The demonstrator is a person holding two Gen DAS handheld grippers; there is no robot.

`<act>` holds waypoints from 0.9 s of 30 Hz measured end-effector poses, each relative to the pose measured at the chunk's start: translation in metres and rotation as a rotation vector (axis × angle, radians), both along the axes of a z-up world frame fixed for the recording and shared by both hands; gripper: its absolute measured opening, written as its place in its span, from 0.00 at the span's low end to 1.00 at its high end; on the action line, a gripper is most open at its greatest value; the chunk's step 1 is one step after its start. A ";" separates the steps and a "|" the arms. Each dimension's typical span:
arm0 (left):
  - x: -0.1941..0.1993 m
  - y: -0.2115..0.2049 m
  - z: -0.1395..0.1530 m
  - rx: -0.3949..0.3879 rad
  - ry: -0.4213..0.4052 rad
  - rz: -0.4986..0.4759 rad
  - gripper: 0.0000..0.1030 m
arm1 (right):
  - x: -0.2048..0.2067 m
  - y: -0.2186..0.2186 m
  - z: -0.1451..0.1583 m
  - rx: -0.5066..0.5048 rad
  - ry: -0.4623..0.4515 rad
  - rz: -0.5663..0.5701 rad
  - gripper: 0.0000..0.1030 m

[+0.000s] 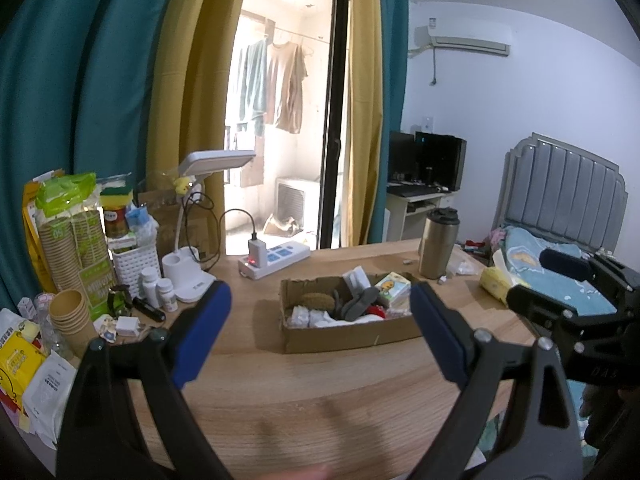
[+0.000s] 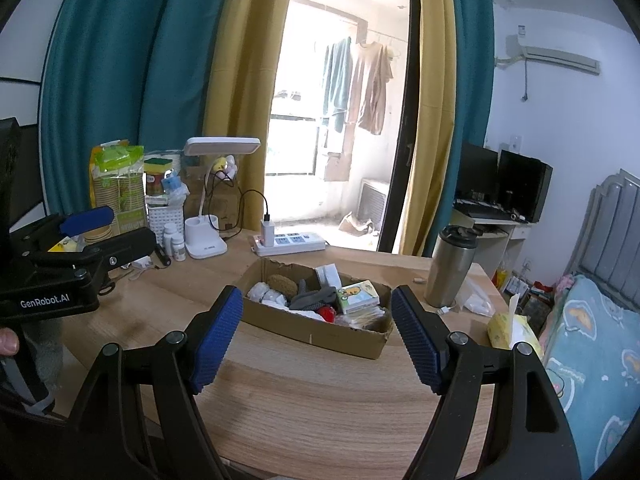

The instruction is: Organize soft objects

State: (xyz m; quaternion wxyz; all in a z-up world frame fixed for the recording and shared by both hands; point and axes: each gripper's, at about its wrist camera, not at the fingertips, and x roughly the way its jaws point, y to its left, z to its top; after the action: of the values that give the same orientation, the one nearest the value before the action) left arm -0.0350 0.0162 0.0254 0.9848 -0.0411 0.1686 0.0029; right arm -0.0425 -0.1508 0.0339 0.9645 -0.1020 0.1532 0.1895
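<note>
Left wrist view: left hand-held gripper [image 1: 320,320] w/ jaws spread, empty, aimed at cardboard box [image 1: 344,336] of soft items just ahead on worktop [image 1: 320,400], prob. staging a reach. Right wrist view: right hand-held gripper [image 2: 316,336] likewise agape, empty; box [image 2: 316,328] directly ahead between its pads, socks [image 2: 312,300] inside.

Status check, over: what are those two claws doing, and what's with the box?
Left gripper and right gripper open, empty. Cardboard box of soft items on desk, untouched. Path clear.
</note>
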 end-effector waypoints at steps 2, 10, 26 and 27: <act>0.000 0.000 0.000 0.000 -0.001 0.001 0.89 | 0.000 0.000 0.000 -0.001 0.000 0.000 0.77; 0.000 0.000 0.000 0.000 -0.001 0.000 0.89 | 0.000 0.000 0.000 0.001 0.001 0.000 0.77; 0.001 0.000 0.001 -0.002 0.000 0.002 0.89 | 0.000 -0.001 0.000 0.001 0.001 0.000 0.77; 0.001 0.000 0.001 -0.003 0.000 0.001 0.89 | -0.001 -0.001 0.000 0.002 0.001 0.000 0.77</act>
State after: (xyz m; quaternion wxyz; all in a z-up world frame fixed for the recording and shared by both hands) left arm -0.0345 0.0161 0.0264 0.9848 -0.0426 0.1685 0.0032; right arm -0.0433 -0.1520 0.0341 0.9645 -0.1008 0.1536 0.1895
